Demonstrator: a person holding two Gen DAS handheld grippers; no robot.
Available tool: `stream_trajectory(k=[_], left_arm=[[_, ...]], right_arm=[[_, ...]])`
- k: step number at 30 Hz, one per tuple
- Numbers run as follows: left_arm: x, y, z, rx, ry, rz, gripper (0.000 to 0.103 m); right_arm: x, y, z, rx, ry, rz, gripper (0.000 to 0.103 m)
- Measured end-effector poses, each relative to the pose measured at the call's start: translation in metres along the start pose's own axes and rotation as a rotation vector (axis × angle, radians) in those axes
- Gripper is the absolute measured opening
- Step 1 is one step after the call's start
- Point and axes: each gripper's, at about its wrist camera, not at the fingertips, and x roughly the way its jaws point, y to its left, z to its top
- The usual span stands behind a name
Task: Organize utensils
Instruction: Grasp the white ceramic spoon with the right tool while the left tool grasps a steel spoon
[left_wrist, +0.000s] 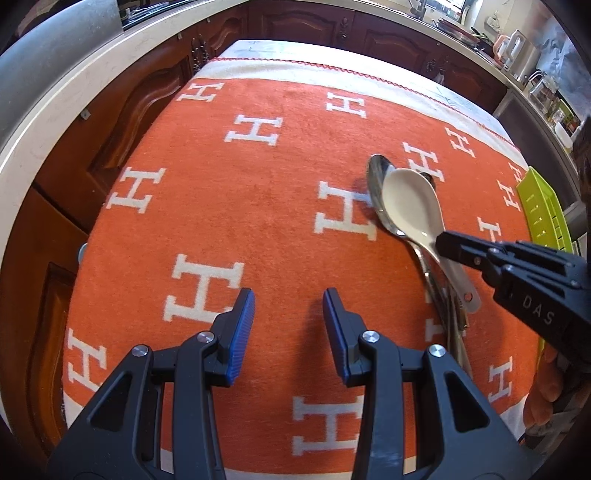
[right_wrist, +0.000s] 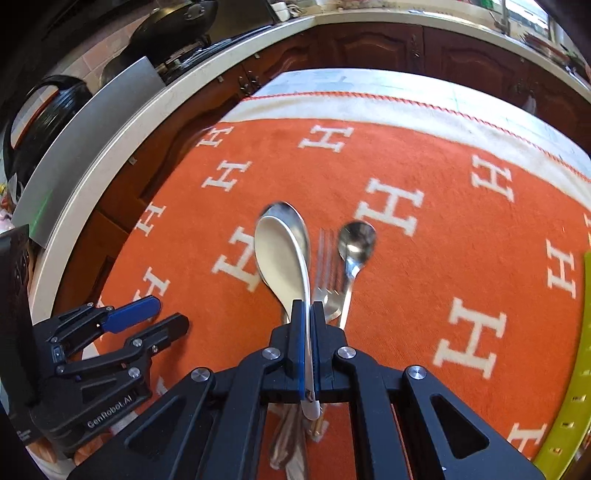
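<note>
The right gripper (right_wrist: 306, 308) has its jaws clamped on the handle of the white ceramic spoon (right_wrist: 282, 254), over the orange blanket (right_wrist: 424, 258). Beside that spoon lie a fork (right_wrist: 327, 266) and a steel teaspoon (right_wrist: 355, 243). The left gripper (left_wrist: 289, 306) hovers with jaws apart, empty.

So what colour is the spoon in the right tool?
Cream-white spoon, clearest in the right wrist view.

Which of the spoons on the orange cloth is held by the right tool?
The white spoon: the right tool is shut on its handle. The large metal spoon lies under it, and the small metal spoon lies apart, beside the fork.
</note>
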Motion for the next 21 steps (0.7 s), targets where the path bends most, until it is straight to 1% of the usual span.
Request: stream_trajectory(k=[7, 11, 15, 16, 19, 21], left_arm=[[0.0, -0.014, 0.004, 0.033, -0.007, -0.024, 0.035], [0.008, -0.018, 0.02, 0.024, -0.045, -0.087, 0.035], [0.026, -0.014, 0.041, -0.038, -0.072, -0.186, 0.035], [0.03, -0.014, 0.045, -0.043, -0.089, -0.203, 0.035], [0.037, -0.022, 0.055, -0.022, -0.132, -0.226, 0.036], [0.042, -0.027, 0.059, -0.004, -0.154, -0.244, 0.042]], right_arm=[[-0.026, -0.029, -0.016, 0.109, -0.036, 0.032, 0.002], [-0.045, -0.048, -0.029, 0.165, -0.058, 0.031, 0.002], [-0.054, -0.066, -0.044, 0.223, -0.057, 0.025, 0.002], [-0.056, -0.07, -0.047, 0.232, -0.056, 0.026, 0.002], [-0.059, -0.081, -0.057, 0.264, -0.054, 0.024, 0.002], [-0.061, -0.089, -0.062, 0.282, -0.055, 0.023, 0.002]])
